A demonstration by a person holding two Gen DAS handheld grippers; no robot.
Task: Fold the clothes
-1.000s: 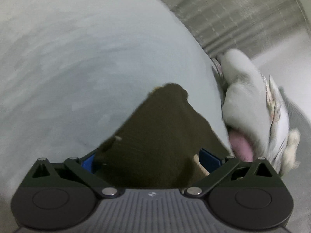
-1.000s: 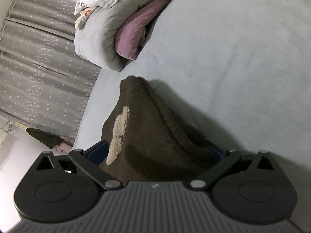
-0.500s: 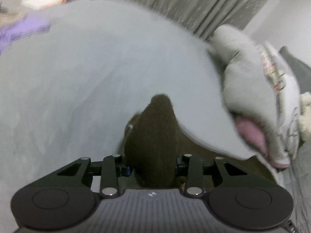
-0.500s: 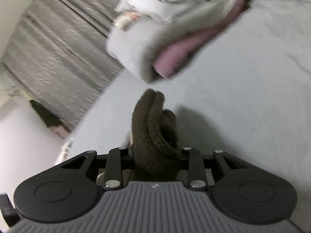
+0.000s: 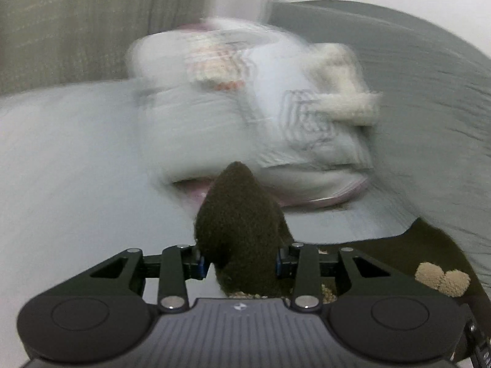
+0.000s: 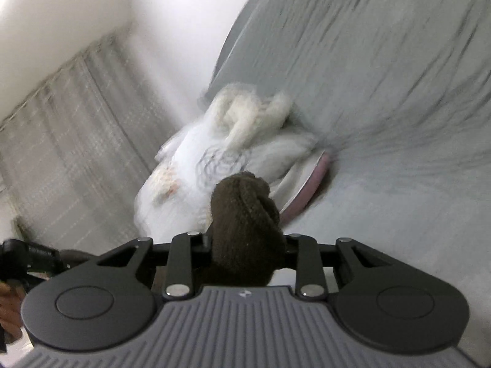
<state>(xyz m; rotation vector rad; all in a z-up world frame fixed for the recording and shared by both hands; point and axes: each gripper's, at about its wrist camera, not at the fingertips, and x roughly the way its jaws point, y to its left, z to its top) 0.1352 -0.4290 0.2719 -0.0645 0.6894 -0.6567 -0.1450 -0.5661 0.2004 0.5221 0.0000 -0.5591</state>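
Note:
A dark brown fleecy garment (image 5: 242, 230) with beige heart patches (image 5: 442, 279) is the piece being handled. My left gripper (image 5: 239, 265) is shut on a bunched fold of it, which sticks up between the jaws; more of the garment hangs to the right. In the right wrist view, my right gripper (image 6: 245, 251) is shut on another bunched part of the same garment (image 6: 245, 224). Both grippers are lifted above the pale blue bed sheet (image 5: 76, 168). The view is motion-blurred.
A pile of folded bedding, white, grey and pink (image 5: 276, 122), with a cream fluffy item on top (image 6: 248, 116), lies ahead on the bed. A grey headboard cover (image 6: 383, 61), grey curtain (image 6: 61, 141) and white wall stand behind.
Both grippers closed on the brown garment from open, then lifted it off the sheet and tilted up, so the bedding pile and headboard now fill the views.

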